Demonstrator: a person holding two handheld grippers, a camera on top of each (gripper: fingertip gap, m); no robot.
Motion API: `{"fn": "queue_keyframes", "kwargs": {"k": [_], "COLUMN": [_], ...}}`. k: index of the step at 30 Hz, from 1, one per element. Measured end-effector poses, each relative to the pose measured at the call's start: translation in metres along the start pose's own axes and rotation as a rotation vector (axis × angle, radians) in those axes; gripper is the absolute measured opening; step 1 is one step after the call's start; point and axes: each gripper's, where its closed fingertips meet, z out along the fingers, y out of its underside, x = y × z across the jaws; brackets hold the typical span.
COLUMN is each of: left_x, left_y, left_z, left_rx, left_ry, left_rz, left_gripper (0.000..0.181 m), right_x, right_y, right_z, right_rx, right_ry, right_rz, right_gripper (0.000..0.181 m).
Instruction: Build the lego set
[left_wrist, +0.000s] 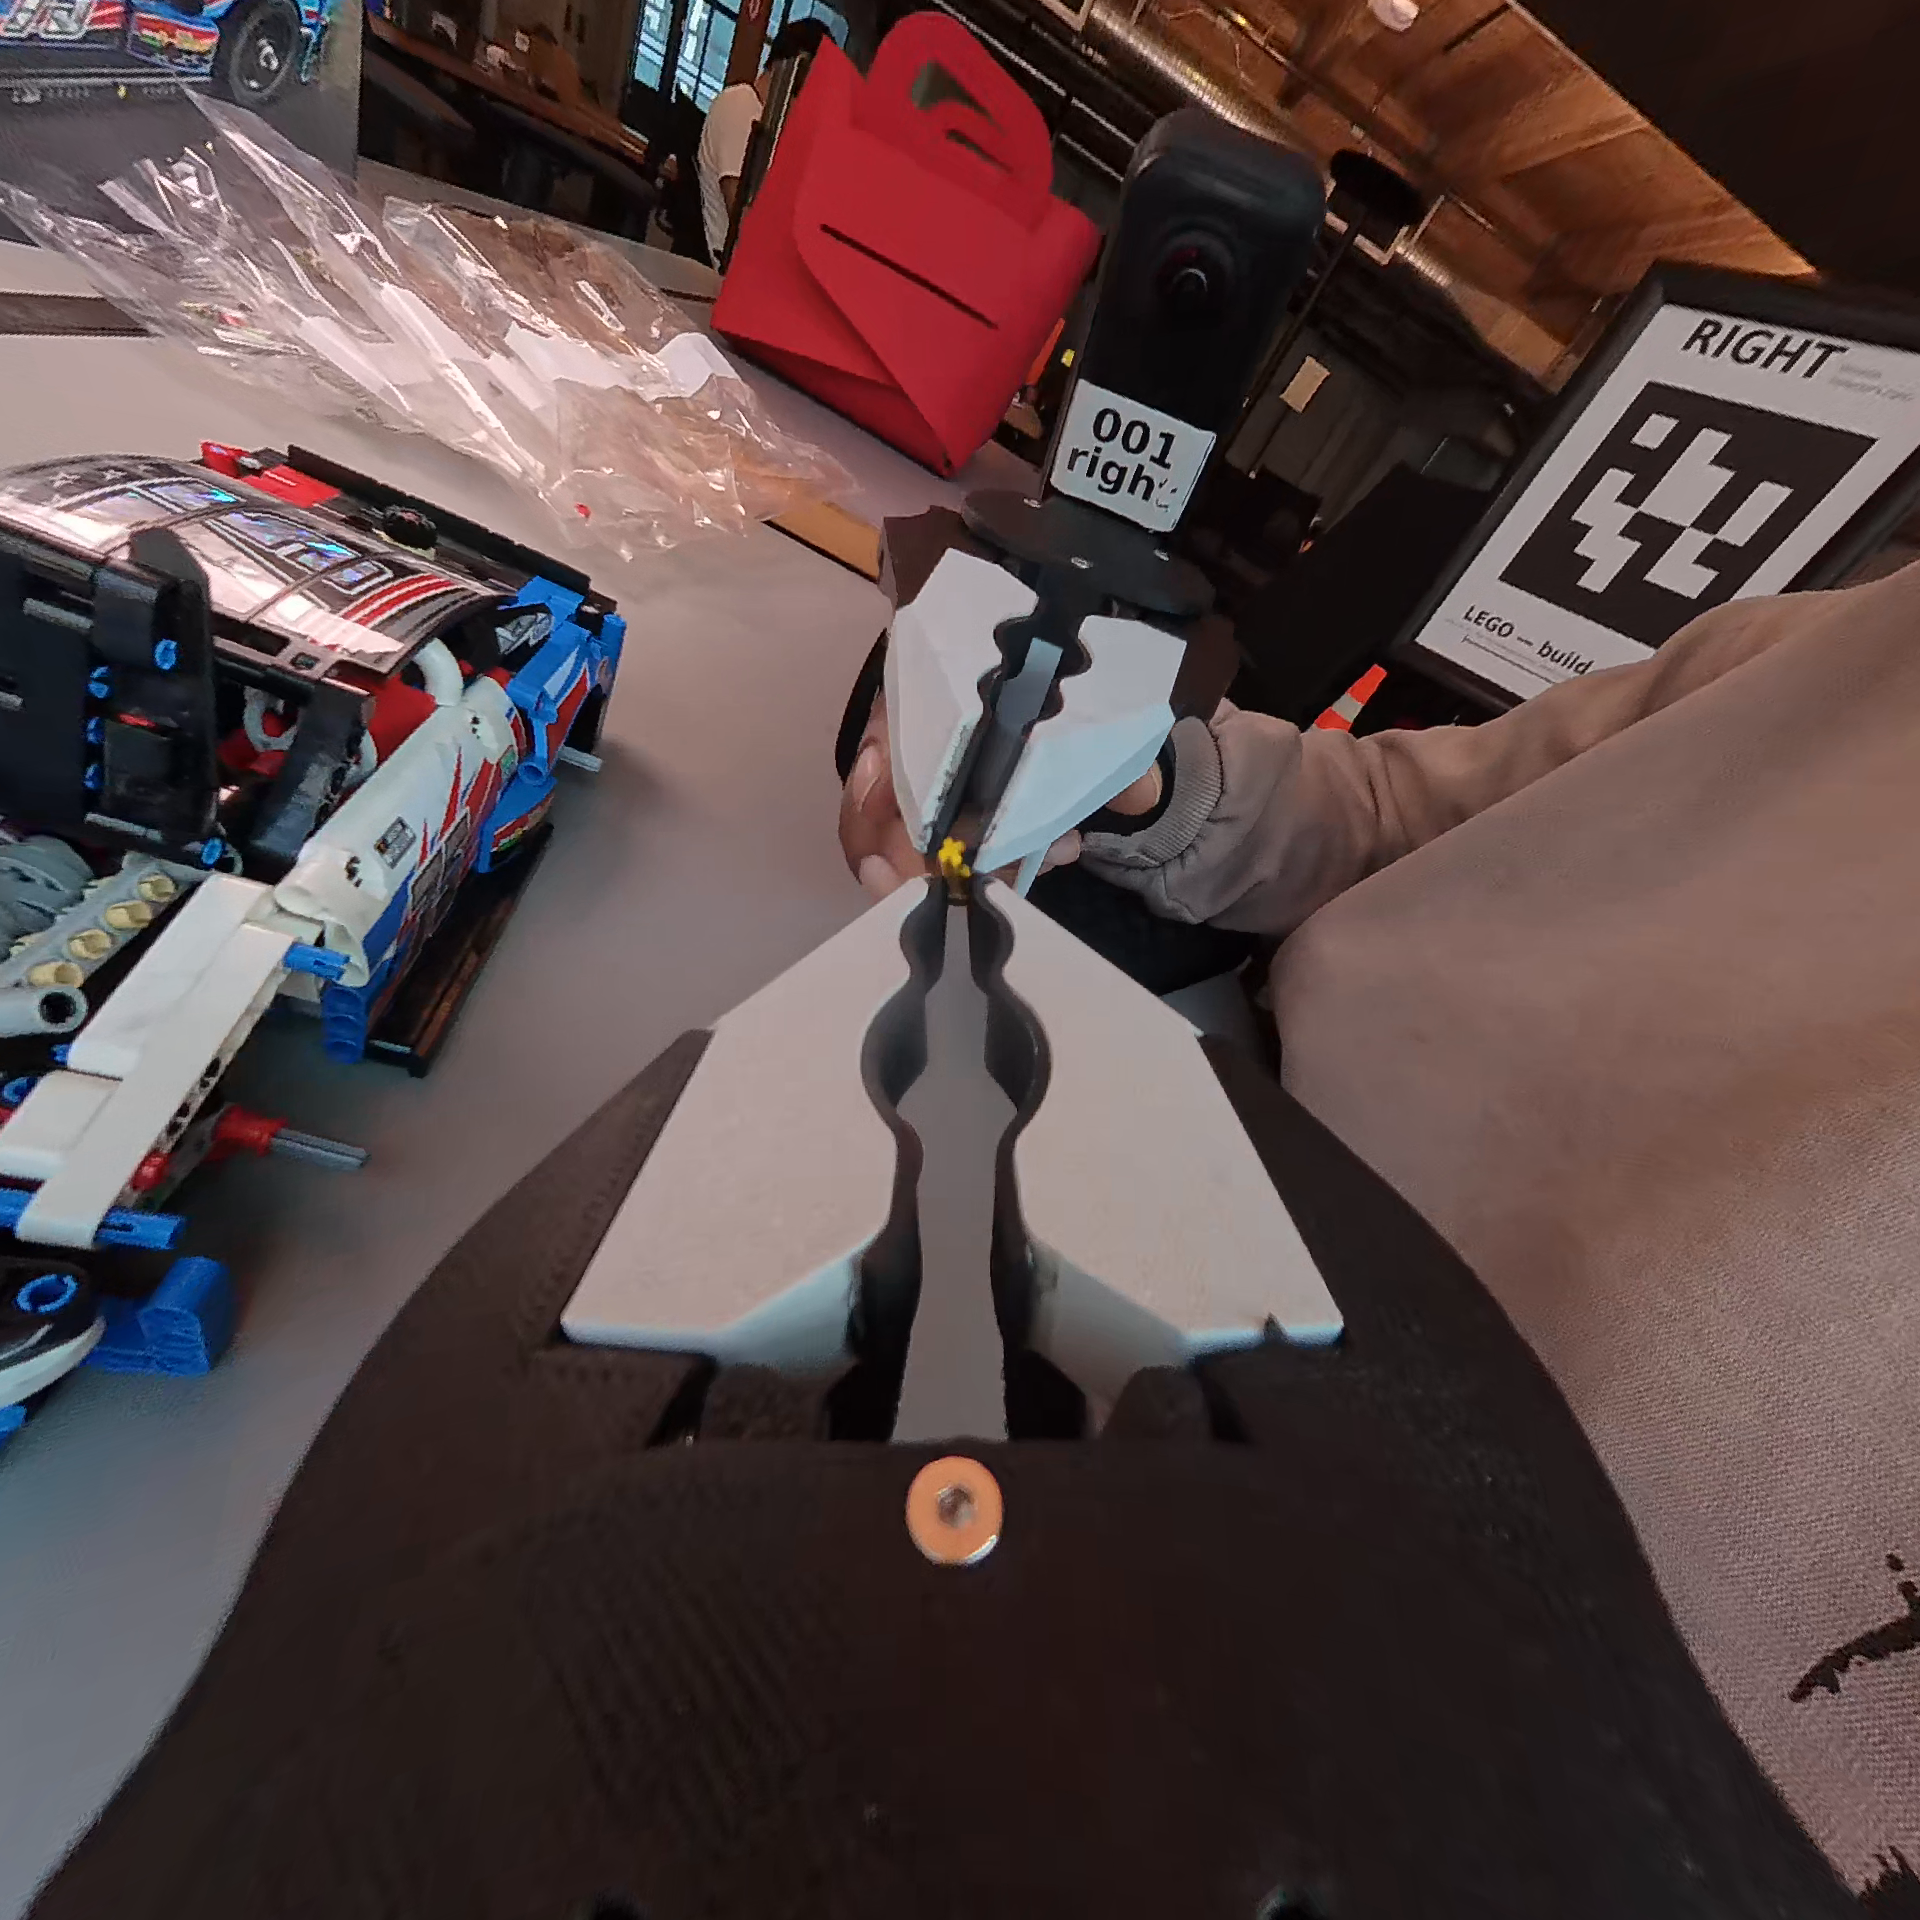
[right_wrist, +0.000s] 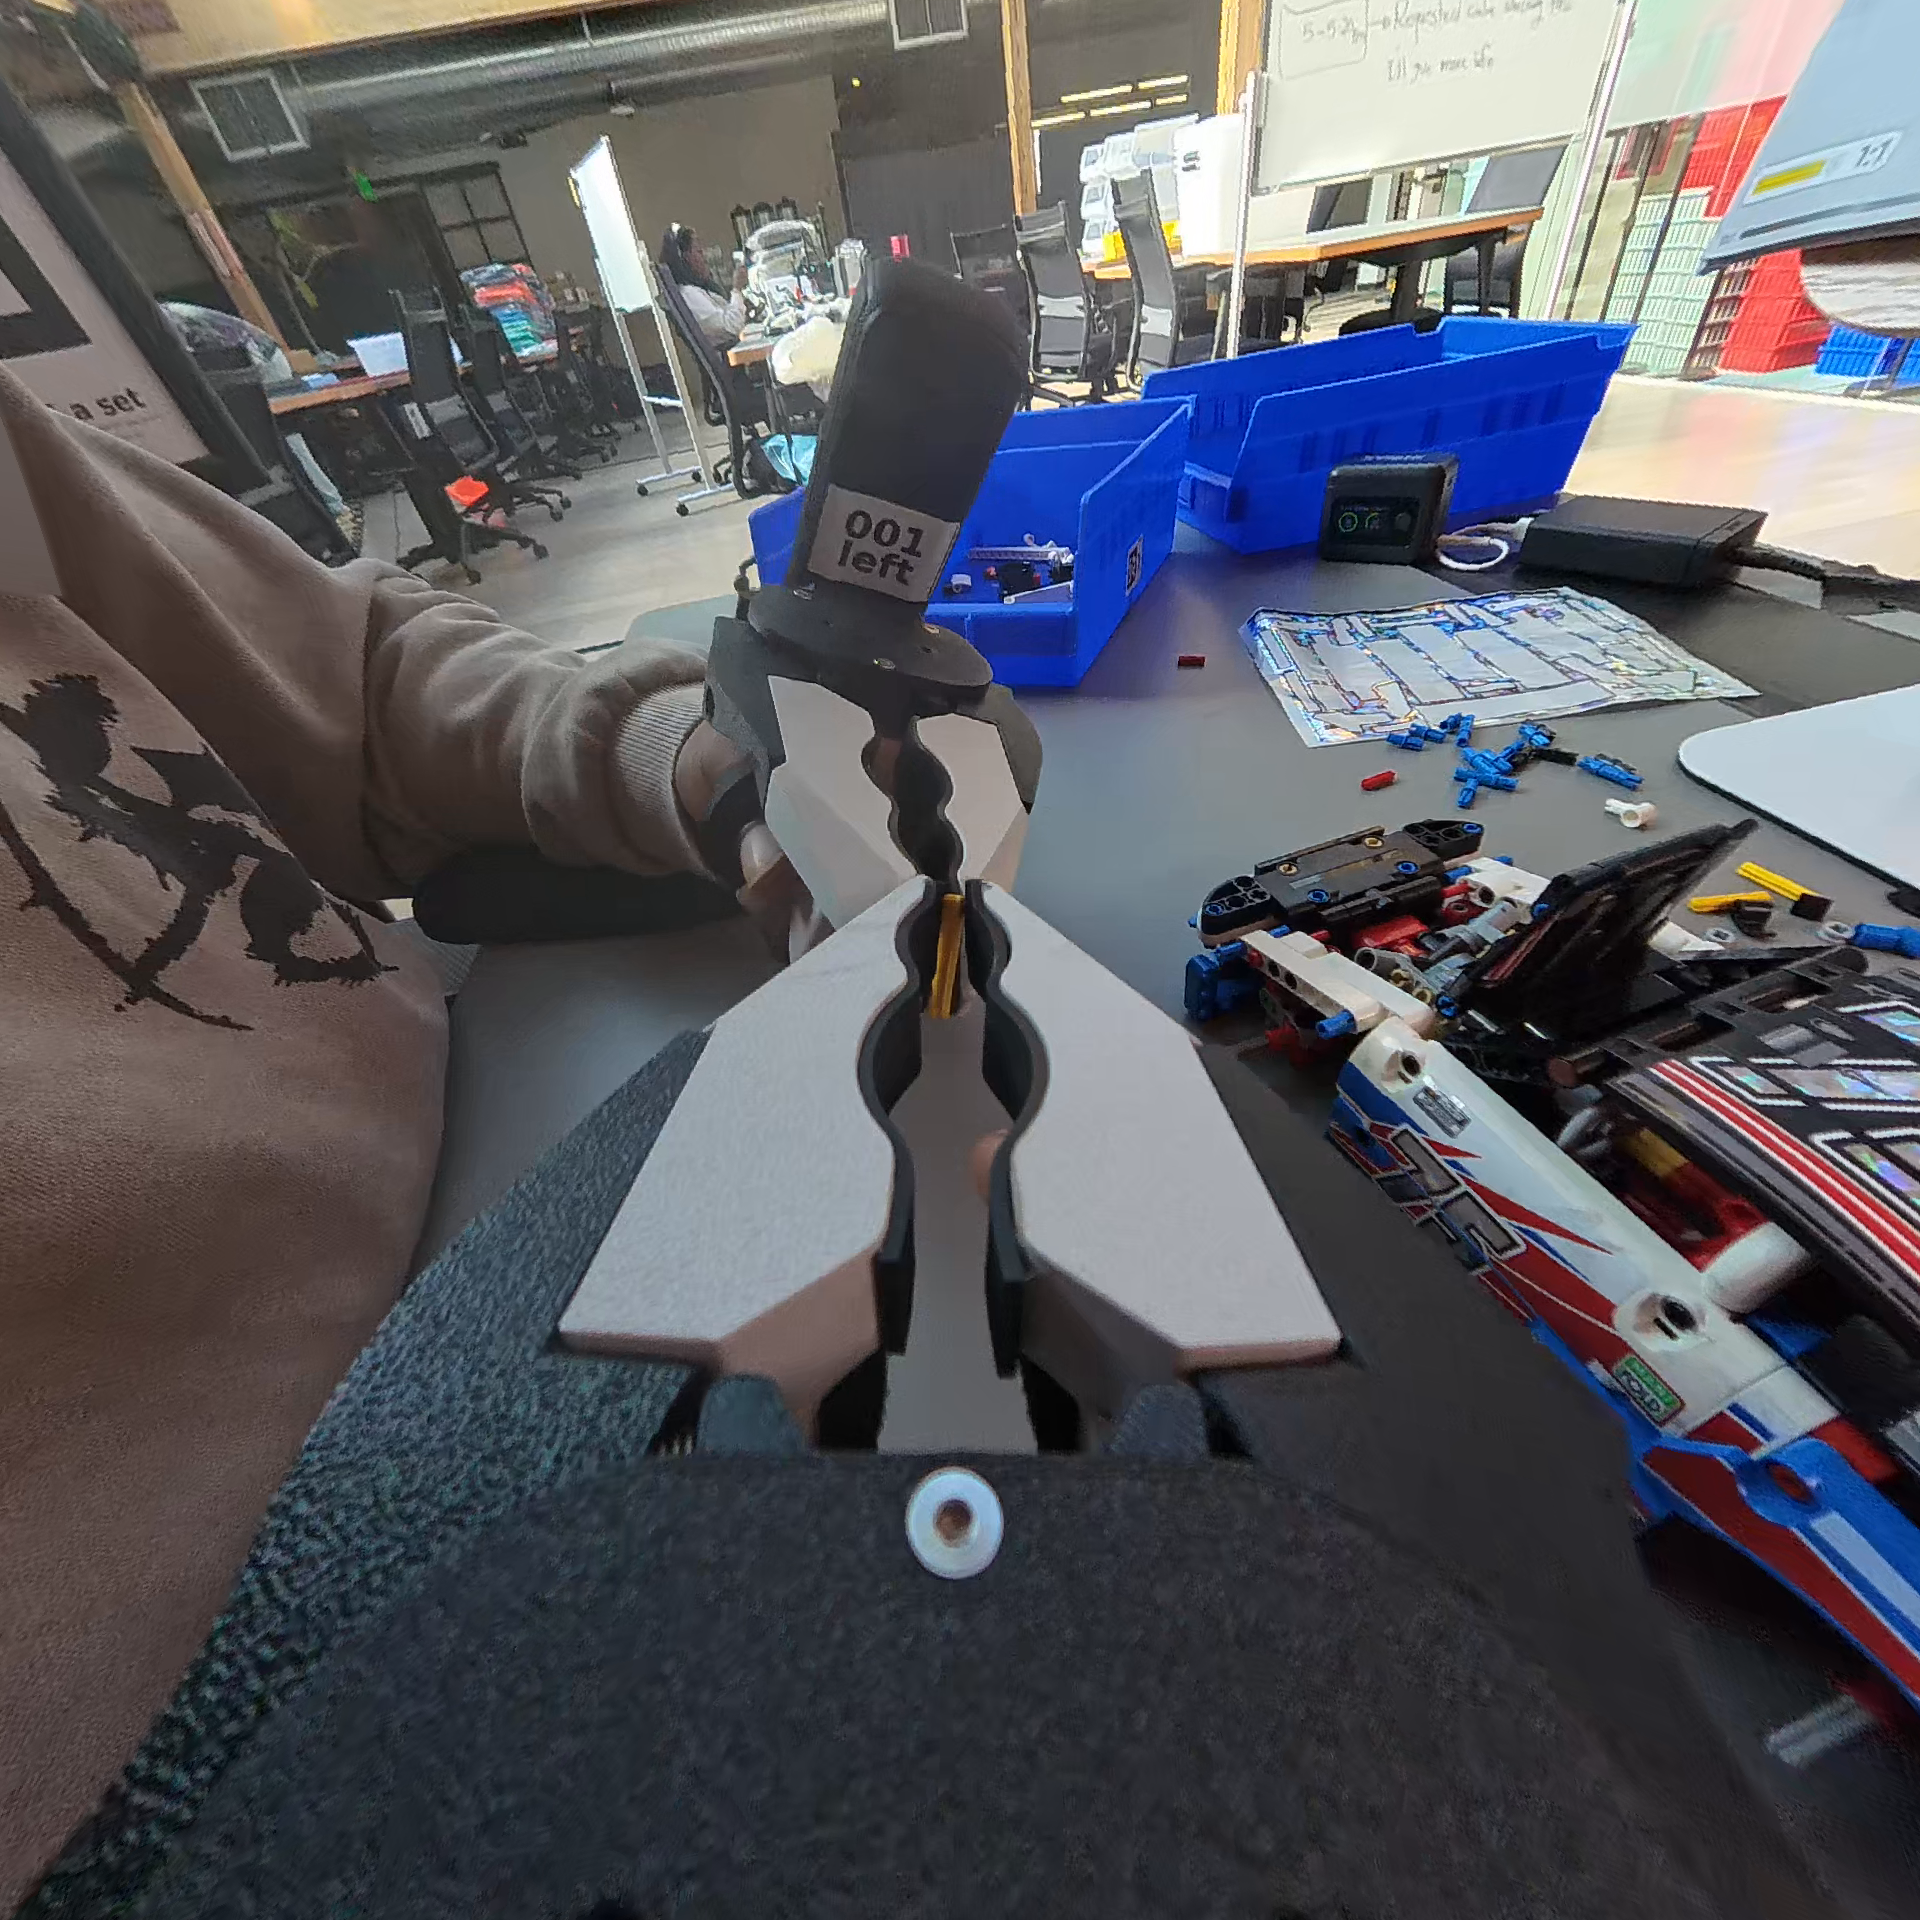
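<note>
A yellow axle (right_wrist: 945, 954) is the piece in play, held up in the air between the two tools, tip to tip. The right hand-held gripper (right_wrist: 948, 914) is clamped on its length, as the right wrist view shows plainly. The left hand-held gripper (left_wrist: 951, 891) has its tips nearly together right at the axle's end, where a small dark part seems to sit; whether it actually pinches that part or the axle is too small to tell.

Beside them on the grey worktop (left_wrist: 675, 790) lies the lego car (left_wrist: 270, 748), and by my reading it is well advanced: printed roof, white and blue side panels with red stripes, and a rear section all fitted. One wheel arch stands empty, bare pins and an axle stick out of the side, so wheels and trim appear left to do.

Farther out, loose blue pins (right_wrist: 1486, 764) and other small bits lie scattered near a used sticker sheet (right_wrist: 1475, 660), with more parts in a blue bin (right_wrist: 1070, 561). Empty clear bags (left_wrist: 416, 312) and a red paper bag (left_wrist: 904, 260) sit behind the car
</note>
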Motion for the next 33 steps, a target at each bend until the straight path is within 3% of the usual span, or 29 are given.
{"fn": "queue_keyframes", "kwargs": {"k": [7,16,33], "left_x": [-0.003,-0.004,0.001], "left_y": [-0.01,-0.014,-0.015], "left_z": [-0.008,-0.011,-0.011], "left_rx": [0.073,0.126,0.159], "left_ry": [0.037,0.128,0.301], "left_rz": [-0.094,-0.291,-0.561], "left_gripper": [0.002,0.001,0.002], "right_x": [-0.009,0.003,-0.004], "right_y": [-0.006,0.001,0.003], "right_z": [-0.002,0.002,0.0], "right_rx": [0.025,-0.043,-0.064], "right_ry": [-0.03,0.19,0.176], "right_rz": [-0.088,-0.492,-0.596], "right_gripper": [0.019,0.016,0.005]}}
